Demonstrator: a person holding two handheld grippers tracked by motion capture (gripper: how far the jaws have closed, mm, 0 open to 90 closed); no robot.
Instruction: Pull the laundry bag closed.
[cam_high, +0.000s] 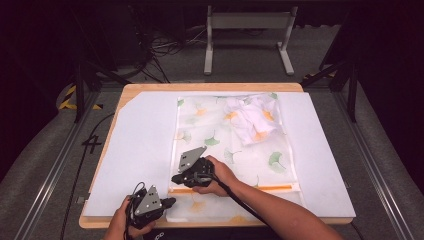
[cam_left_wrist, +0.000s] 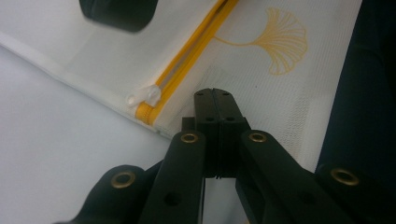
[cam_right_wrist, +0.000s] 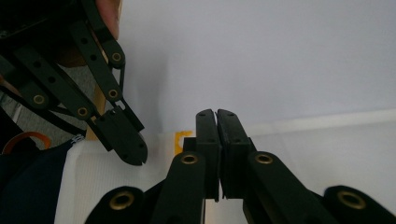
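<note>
We see a mesh laundry bag (cam_high: 235, 145) printed with ginkgo leaves lying flat on the white sheet (cam_high: 140, 150) that covers the counter (cam_high: 210, 87), with a crumpled white garment (cam_high: 252, 117) inside at its far right. Its orange zipper (cam_left_wrist: 187, 56) runs along the near edge, and the white pull tab (cam_left_wrist: 142, 95) sits at the left end of it. Our left claw (cam_left_wrist: 213, 91) has its jaws pressed together on nothing, resting on the mesh just beside that tab. Our right claw (cam_right_wrist: 216, 113) is likewise closed and empty, over the bag's left edge near the zipper end. If we mean to work the zipper, closed jaws may slide off the small tab, or nip the thin mesh instead and drag the whole bag, since nothing pins it down.
</note>
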